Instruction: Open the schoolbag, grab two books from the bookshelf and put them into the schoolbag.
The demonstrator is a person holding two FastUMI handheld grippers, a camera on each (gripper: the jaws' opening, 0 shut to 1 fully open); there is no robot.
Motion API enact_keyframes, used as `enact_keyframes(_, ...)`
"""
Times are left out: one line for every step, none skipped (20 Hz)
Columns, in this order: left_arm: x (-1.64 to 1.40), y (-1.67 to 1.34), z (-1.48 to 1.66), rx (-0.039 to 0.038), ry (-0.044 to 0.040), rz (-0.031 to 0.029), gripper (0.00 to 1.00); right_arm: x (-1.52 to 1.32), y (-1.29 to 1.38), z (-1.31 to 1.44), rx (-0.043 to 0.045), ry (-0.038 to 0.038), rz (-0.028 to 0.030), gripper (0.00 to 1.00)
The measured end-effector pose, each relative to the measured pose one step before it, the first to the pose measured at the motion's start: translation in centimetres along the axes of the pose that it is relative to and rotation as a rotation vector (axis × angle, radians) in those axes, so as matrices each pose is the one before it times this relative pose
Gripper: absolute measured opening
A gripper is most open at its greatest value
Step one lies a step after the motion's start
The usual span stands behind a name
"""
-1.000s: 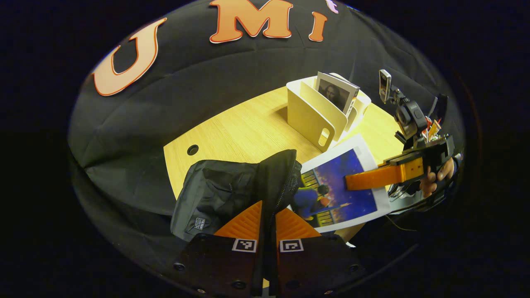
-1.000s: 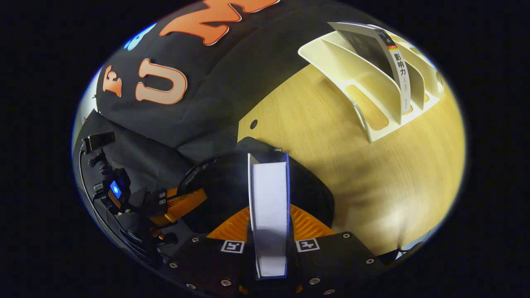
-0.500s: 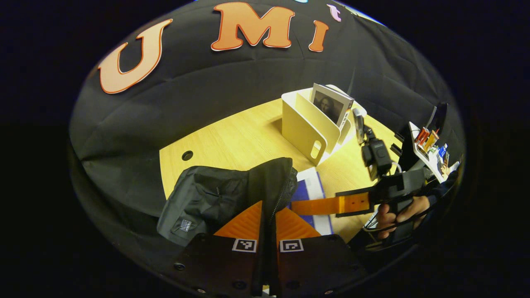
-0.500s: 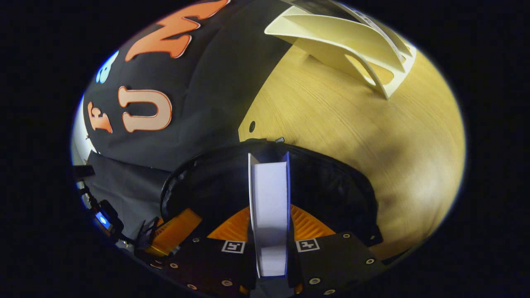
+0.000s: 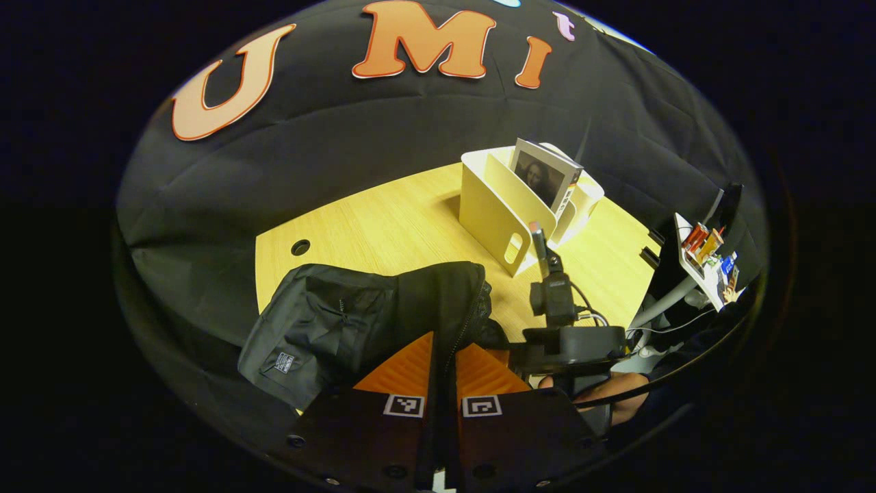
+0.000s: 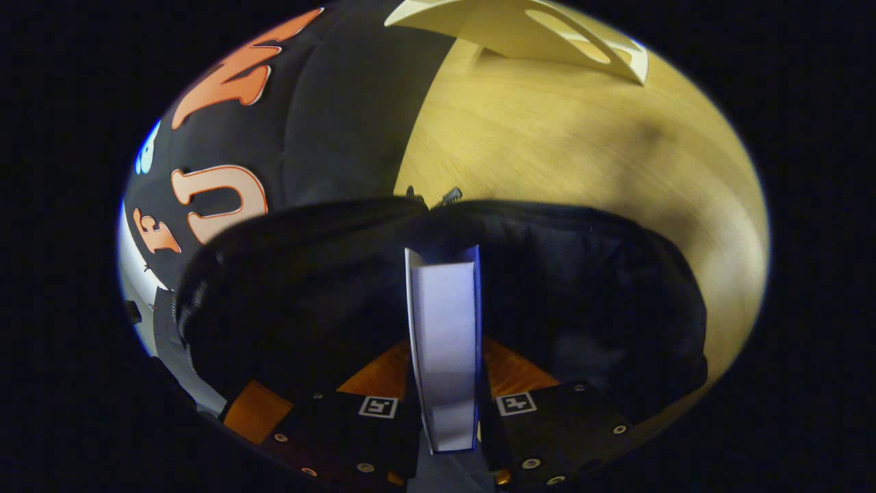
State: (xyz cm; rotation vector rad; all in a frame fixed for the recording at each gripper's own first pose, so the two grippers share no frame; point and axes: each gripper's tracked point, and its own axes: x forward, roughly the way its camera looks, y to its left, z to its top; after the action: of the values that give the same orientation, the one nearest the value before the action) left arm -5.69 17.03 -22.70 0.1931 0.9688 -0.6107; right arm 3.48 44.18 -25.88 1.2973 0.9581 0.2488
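Edge-on, the book [image 6: 443,342] sits pinched between the right gripper [image 6: 445,356] fingers, inside the open schoolbag [image 6: 582,287] mouth. Left gripper [image 5: 443,363] clamps the bag's zipper edge; its view shows the bookshelf [image 5: 493,212] holding another book [image 5: 544,179].

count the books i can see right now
2. One book is clamped between the right gripper fingers, going into the open schoolbag. The other book stands in the bookshelf. More may be hidden inside the bag.

wooden table [image 5: 404,226] (round hole near edge); small shelf [image 5: 691,257], far right
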Motion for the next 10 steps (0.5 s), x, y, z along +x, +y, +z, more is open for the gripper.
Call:
enact_keyframes(-0.059,0.236,0.081,-0.01079,-0.00017,0.00181,0.06,-0.056,-0.737,-0.707,-0.00396,0.04399,-0.03689,0.41)
enact_keyframes(0.232,0.314,0.14,-0.00791,-0.00129,0.00723,0.06,-0.211,-0.833,-0.399,-0.02057,0.03645,-0.04844,0.32)
enact_keyframes(-0.006,0.299,-0.009,-0.00137,0.00076,0.0101,0.06,-0.311,-1.115,-0.447,-0.03096,0.03973,-0.06009,0.53)
enact_keyframes(-0.016,0.192,-0.142,0.00338,0.00292,0.00711,0.06,-0.42,-0.866,0.122,-0.04138,0.01565,-0.05334,0.47)
enact_keyframes(-0.104,0.14,-0.099,0.0067,0.00251,0.00499,0.06,-0.378,-0.956,0.206,-0.05558,0.02391,-0.04889,0.69)
enact_keyframes(-0.128,0.287,-0.01,0.00978,-0.00528,0.00539,0.06,-0.741,-0.755,0.399,-0.05915,0.02176,-0.02887,0.8)
enact_keyframes(-0.145,0.157,-0.199,0.00811,0.00342,0.00536,0.06,-0.606,-0.857,0.519,-0.05834,0.01411,-0.03072,0.68)
enact_keyframes(0.184,0.156,-0.083,0.0013,0.00406,0.0085,0.06,-0.999,-0.081,-0.115,-0.05076,0.01788,-0.01611,0.89)
enact_keyframes(0.107,0.035,-0.093,-0.00555,0.00609,0.00243,0.06,-0.773,-0.758,0.409,-0.03953,0.01449,-0.02709,0.91)
enact_keyframes(0.096,0.007,-0.096,-0.00494,0.00436,0.00198,0.06,-0.956,-1.622,-0.052,-0.02752,0.01906,-0.02103,0.95)
